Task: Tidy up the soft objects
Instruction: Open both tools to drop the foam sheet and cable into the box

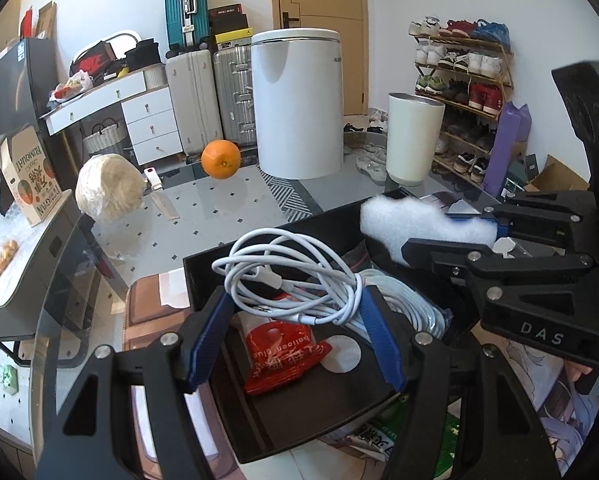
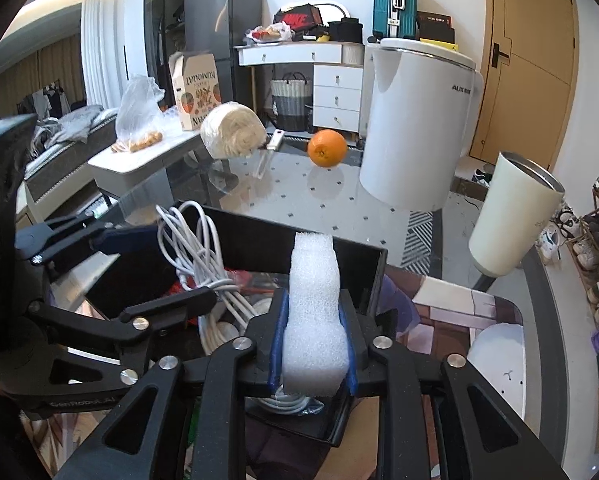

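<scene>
A black tray (image 1: 203, 276) sits on the glass table, holding a red packet (image 1: 283, 352), a white round pad (image 1: 341, 354) and a coiled white cord (image 1: 411, 308). My left gripper (image 1: 295, 300) is over the tray, its blue pads shut on a looped white cable bundle (image 1: 291, 276) that rises above the tray wall (image 2: 259, 232). From the right wrist view, the cable bundle (image 2: 191, 248) sits between the left gripper's (image 2: 183, 264) fingers. My right gripper (image 2: 313, 302) is shut on an upright white foam piece (image 2: 313, 320) above the tray's right end. The foam piece (image 1: 419, 220) juts out leftwards from the right gripper (image 1: 451, 232).
Behind the tray on the table are an orange (image 1: 220, 159), a large white cylindrical appliance (image 1: 299, 104), a cream tumbler (image 1: 413, 140), a wrapped cabbage (image 1: 109, 188) and a knife (image 1: 161, 196). A side counter (image 1: 31, 264) with a carton stands left. A shoe rack (image 1: 463, 92) stands right.
</scene>
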Action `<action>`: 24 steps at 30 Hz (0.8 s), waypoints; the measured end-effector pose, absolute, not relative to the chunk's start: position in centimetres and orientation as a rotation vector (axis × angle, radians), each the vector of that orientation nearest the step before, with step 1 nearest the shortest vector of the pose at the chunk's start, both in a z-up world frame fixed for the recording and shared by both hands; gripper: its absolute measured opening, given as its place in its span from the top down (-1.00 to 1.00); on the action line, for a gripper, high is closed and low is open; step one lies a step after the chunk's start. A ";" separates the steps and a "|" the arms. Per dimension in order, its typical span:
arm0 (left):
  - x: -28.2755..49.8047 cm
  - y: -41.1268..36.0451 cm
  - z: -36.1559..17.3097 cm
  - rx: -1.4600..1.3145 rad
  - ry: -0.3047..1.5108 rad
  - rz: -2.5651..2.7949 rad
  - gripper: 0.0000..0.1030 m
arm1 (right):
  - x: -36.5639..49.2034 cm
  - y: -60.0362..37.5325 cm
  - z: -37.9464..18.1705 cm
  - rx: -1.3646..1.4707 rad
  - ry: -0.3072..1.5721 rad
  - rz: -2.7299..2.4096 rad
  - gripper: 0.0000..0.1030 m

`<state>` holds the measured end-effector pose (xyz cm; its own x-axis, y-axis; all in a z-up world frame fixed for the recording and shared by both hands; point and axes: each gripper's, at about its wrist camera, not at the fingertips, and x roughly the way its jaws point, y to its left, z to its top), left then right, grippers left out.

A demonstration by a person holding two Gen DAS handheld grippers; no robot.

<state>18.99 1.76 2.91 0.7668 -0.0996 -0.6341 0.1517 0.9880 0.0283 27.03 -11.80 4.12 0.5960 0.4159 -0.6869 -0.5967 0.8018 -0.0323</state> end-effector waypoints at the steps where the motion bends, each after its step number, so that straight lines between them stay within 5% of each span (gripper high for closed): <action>1: 19.0 1.9 3.0 0.068 0.684 -0.143 -0.27 | 26.9 -11.9 4.2 -0.271 0.717 0.602 0.44; 18: 19.9 2.0 2.9 -0.072 0.678 -0.164 -0.29 | 25.6 -14.3 5.9 -0.246 0.662 0.579 0.30; 24: 19.7 1.1 2.9 -0.034 0.688 -0.142 -0.76 | 25.2 -15.1 6.0 -0.240 0.657 0.572 0.30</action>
<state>19.67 1.07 2.92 0.7630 -0.1421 -0.6306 0.1194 0.9897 -0.0785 25.20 -15.11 6.00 0.6460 0.4235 -0.6351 -0.5707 0.8205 -0.0334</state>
